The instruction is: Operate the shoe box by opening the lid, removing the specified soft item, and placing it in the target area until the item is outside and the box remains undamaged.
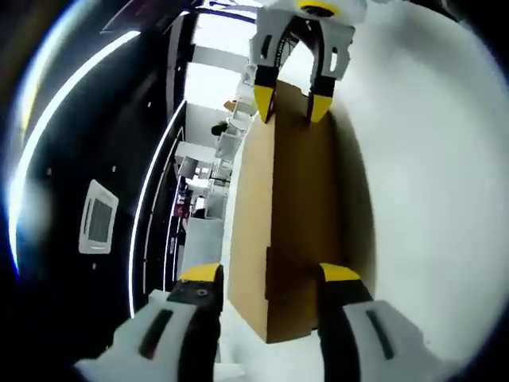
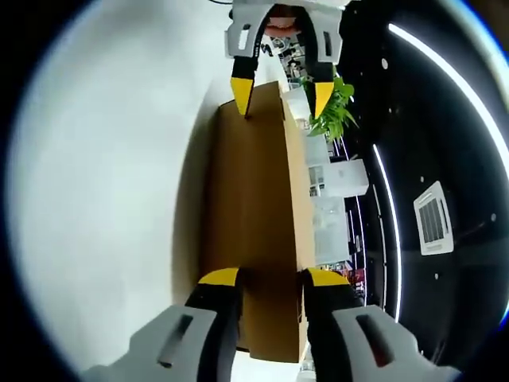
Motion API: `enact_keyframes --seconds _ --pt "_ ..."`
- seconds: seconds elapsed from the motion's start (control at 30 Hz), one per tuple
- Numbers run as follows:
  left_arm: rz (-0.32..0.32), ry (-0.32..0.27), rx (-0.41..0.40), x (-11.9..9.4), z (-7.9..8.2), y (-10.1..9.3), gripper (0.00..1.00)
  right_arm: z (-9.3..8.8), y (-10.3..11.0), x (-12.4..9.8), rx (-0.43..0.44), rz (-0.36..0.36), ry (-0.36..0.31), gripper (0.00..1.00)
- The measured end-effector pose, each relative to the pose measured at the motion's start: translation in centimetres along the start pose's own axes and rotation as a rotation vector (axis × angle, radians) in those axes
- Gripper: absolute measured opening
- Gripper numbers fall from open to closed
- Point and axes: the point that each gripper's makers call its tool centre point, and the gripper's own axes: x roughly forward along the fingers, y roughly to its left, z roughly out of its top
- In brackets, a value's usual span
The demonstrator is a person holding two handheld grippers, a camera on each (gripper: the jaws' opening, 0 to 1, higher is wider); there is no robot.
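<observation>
A long brown cardboard shoe box (image 1: 298, 191) (image 2: 250, 183) lies with its lid closed on a white table (image 1: 429, 175) (image 2: 111, 175); both views are rolled sideways. In the left gripper view my left gripper (image 1: 270, 274) is open, its yellow-tipped jaws set wide on either side of the box's near end. My right gripper (image 1: 293, 102) is at the far end, its tips against the box's edge. The right gripper view mirrors this: my right gripper (image 2: 272, 277) is open at the near end and the left gripper (image 2: 280, 94) straddles the far end. The soft item is hidden.
Past the table a dark ceiling carries light strips and a square vent (image 1: 97, 223) (image 2: 433, 219). A green plant (image 2: 334, 107) and white cabinets (image 2: 334, 215) stand beyond the box. The white table spreads wide beside the box.
</observation>
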Motion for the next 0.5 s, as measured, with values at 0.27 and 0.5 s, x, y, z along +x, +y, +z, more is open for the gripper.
enact_keyframes --seconds 0.27,0.5 --pt "0.003 0.009 0.048 0.05 0.03 -0.74 0.4 0.01 0.0 0.0 0.0 0.0 0.002 0.3" --pt "-0.006 0.009 0.054 0.09 0.01 -1.0 0.36 0.01 -0.01 0.05 0.001 -0.001 0.005 0.3"
